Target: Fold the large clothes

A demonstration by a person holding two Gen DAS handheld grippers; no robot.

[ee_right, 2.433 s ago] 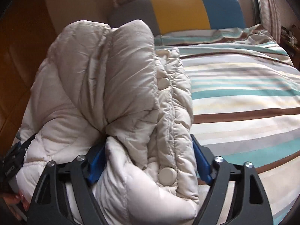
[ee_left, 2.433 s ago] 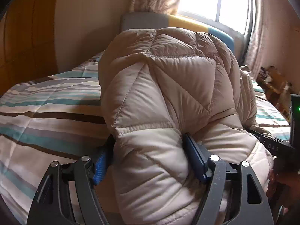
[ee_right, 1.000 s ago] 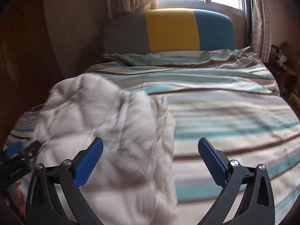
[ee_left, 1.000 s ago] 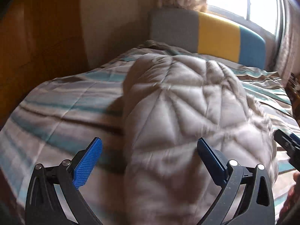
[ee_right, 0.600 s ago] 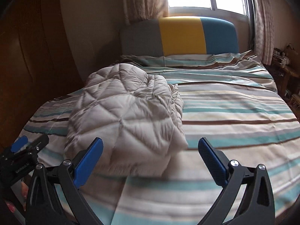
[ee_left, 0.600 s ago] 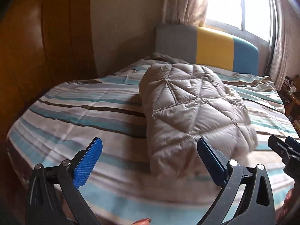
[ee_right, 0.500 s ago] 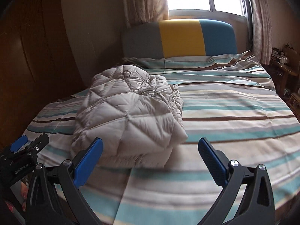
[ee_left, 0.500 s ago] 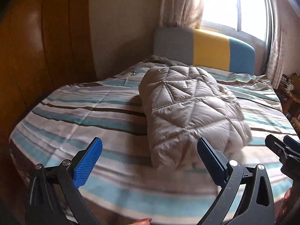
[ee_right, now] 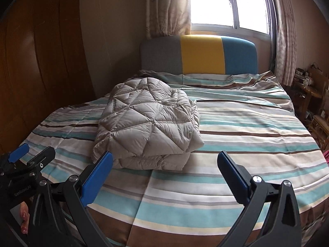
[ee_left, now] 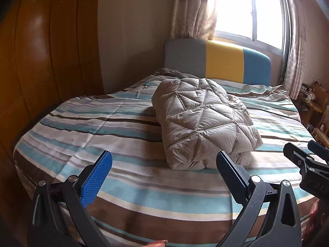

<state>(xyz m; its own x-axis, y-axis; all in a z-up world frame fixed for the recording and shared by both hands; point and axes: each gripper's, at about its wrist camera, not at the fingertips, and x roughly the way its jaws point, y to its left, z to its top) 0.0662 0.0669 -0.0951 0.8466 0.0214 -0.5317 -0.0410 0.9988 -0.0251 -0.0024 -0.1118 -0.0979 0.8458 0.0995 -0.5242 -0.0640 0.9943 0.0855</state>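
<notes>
Folded jacket (ee_left: 202,121) sits on the striped bed (ee_left: 86,127), long axis running toward the headboard (ee_right: 200,54). Left gripper (ee_left: 164,174) and right gripper (ee_right: 165,174) both gape empty; left looks nearer.

A bed fills both views, covered by a striped duvet (ee_left: 127,123) in teal, brown, cream and grey bands that reach every edge. At the far edge stands a padded headboard (ee_right: 199,54) in three panels: grey, yellow, blue. Behind it a bright window (ee_right: 228,2) is flanked by patterned beige curtains (ee_left: 193,10). A glossy wooden wardrobe (ee_left: 41,57) runs along the bed's left edge. Beyond the right edge, a cluttered wooden side table (ee_right: 308,86) holds small items too blurred to identify.
</notes>
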